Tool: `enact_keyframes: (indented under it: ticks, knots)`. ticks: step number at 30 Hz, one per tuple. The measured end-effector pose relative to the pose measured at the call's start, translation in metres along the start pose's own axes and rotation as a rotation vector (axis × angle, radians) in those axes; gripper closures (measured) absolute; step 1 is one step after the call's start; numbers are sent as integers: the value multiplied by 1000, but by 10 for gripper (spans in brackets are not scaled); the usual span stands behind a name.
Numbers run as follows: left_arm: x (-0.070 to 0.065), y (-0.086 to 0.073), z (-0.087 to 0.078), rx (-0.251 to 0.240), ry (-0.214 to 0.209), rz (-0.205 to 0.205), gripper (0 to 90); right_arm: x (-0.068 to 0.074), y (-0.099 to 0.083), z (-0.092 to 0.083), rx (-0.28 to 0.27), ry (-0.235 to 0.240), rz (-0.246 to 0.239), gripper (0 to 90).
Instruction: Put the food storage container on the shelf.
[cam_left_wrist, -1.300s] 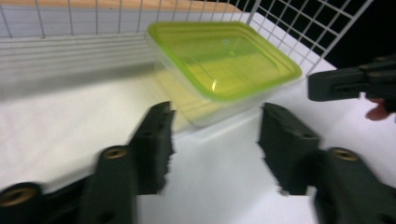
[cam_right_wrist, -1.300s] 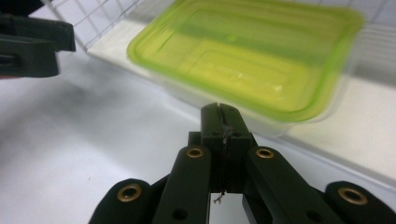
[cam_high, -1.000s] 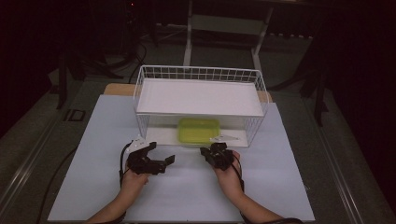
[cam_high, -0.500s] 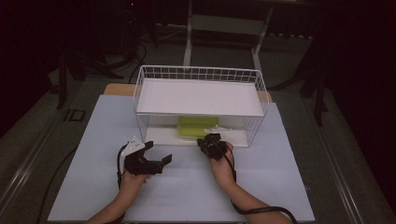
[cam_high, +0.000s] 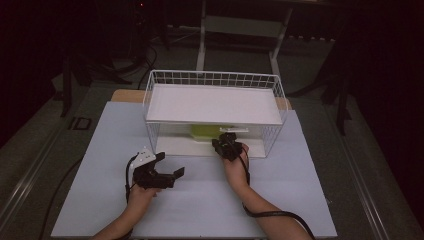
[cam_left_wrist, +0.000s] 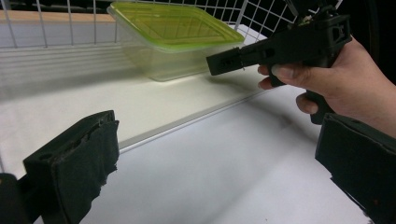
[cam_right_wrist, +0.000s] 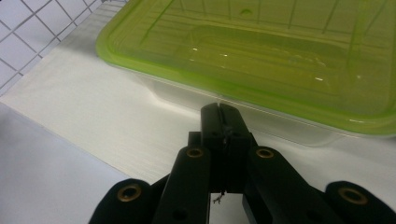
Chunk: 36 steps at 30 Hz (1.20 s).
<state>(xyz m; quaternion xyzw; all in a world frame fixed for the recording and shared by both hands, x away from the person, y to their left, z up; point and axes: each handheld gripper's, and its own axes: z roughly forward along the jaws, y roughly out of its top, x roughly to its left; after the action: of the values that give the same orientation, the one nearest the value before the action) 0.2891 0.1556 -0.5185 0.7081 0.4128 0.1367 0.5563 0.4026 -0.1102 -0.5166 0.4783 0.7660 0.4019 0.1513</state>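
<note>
Two grippers: our right gripper (cam_right_wrist: 219, 109), jaws pressed together, nearly touches the green-lidded box (cam_right_wrist: 261, 60) ahead; our left gripper (cam_left_wrist: 210, 163) stands spread, empty.

right gripper (cam_high: 227, 140) moved forward, nearer green-lidded container (cam_high: 206, 132)

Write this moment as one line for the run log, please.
right hand-held gripper: shut, empty, pointing at green-lidded container | left hand-held gripper: open, empty | container: on lower shelf of wire rack
</note>
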Motion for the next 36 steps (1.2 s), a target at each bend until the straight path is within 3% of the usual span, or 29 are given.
enact_keyframes:
  ticks: [6,10,12,14,17,19,21,25,31,36]
  knots:
    - [-1,1,0,3,2,21,3,3,-2,-3,2,14,-2,879]
    - [-2,3,-1,-4,4,30,3,6,-5,-14,-9,41,-1,807]
    - [-3,4,-2,-18,-15,36,3,8,-7,-22,-16,60,-21,763]
    - [-5,6,-3,-34,-41,54,3,11,-8,-31,-33,81,-40,666]
    - [-9,13,-4,-38,-79,111,2,12,-10,-44,-43,139,-37,504]
    - [-12,18,-4,-45,-114,132,2,12,-11,-51,-47,176,-52,457]
    - [-14,22,-5,-52,-137,139,2,12,-12,-58,-70,180,-66,334]
    - [-19,26,-5,-39,-165,145,3,13,-12,-70,-92,222,-80,197]
    - [-22,32,-8,-36,-195,132,3,12,-13,-82,-103,222,-99,170]
    - [-25,39,-13,-35,-222,149,2,10,-14,-88,-119,243,-97,170]
